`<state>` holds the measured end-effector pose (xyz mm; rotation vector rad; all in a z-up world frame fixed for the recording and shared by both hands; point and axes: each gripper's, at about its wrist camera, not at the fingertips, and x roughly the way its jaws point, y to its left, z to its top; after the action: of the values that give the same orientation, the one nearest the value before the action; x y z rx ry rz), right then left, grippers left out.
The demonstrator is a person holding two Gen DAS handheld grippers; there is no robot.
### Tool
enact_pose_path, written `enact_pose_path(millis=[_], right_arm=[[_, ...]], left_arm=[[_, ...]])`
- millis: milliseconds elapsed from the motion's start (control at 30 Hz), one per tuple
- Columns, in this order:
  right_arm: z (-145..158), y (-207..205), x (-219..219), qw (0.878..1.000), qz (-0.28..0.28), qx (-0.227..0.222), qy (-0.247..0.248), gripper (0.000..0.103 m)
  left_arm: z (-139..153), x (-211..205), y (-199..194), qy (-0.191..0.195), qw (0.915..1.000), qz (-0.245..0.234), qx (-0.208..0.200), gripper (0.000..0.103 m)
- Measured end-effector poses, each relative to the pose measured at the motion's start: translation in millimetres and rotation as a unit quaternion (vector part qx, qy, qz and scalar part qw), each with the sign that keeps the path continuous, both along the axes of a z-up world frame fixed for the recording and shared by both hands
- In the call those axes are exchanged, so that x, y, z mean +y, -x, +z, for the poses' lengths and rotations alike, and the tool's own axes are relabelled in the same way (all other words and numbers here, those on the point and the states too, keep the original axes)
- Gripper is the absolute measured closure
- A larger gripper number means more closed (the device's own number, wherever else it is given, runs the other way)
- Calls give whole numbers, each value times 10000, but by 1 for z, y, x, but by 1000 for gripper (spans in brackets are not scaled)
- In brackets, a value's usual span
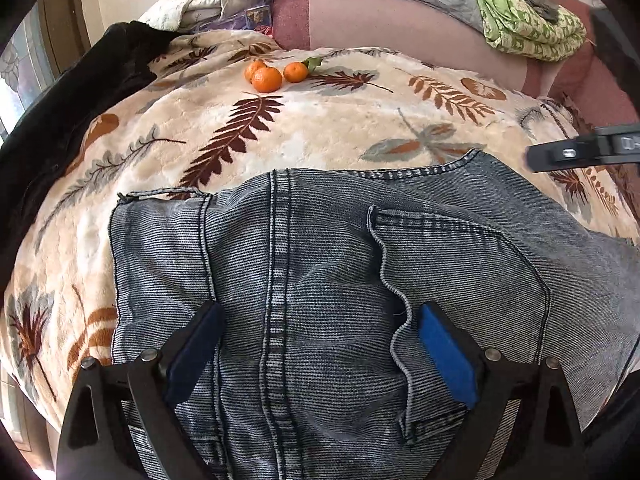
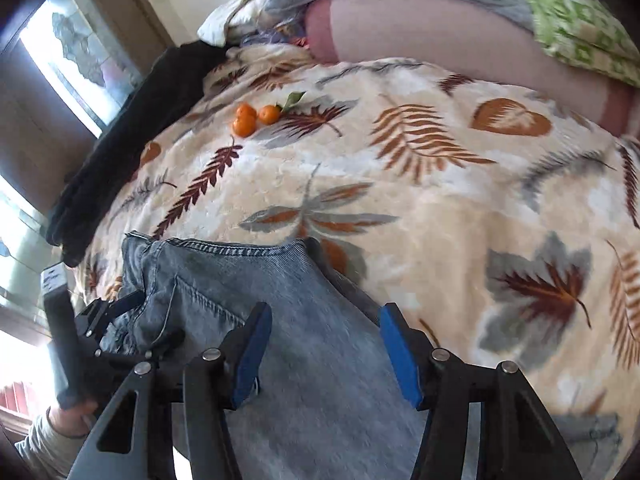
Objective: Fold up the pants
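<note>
Denim pants (image 1: pixel 320 280) under both wide-open, empty tongs; 3 oranges (image 1: pixel 276 74) well beyond.

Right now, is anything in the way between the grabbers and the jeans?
No. The left gripper and the right gripper are both open right over the jeans. The oranges sit far off on the blanket.
</note>
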<state>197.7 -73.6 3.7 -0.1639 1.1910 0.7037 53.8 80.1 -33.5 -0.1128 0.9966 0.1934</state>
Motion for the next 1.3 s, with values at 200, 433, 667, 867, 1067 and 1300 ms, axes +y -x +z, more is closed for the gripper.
enact_pose_path(millis=[200, 433, 667, 867, 1067, 1300], right_arm=[[-52, -4, 55, 9934, 486, -76, 1031, 85], [-30, 1, 68, 9853, 581, -742, 1426, 101], [-33, 0, 76, 9801, 441, -1099, 1595, 101], [-55, -3, 77, 9788, 202, -1140, 1687, 100], [-6, 7, 31, 9905, -466, -1030, 788, 96], [-15, 28, -51, 9920, -1210, -203, 283, 72]], left_arm=[[-1, 4, -1, 98, 9999, -54, -50, 5], [-1, 4, 2, 99, 9999, -67, -77, 5], [-2, 3, 2, 86, 9999, -59, -93, 5], [-2, 1, 2, 3, 9999, -29, -96, 5], [-2, 2, 3, -2, 9999, -29, -105, 5], [-2, 1, 3, -39, 9999, 5, -105, 5]])
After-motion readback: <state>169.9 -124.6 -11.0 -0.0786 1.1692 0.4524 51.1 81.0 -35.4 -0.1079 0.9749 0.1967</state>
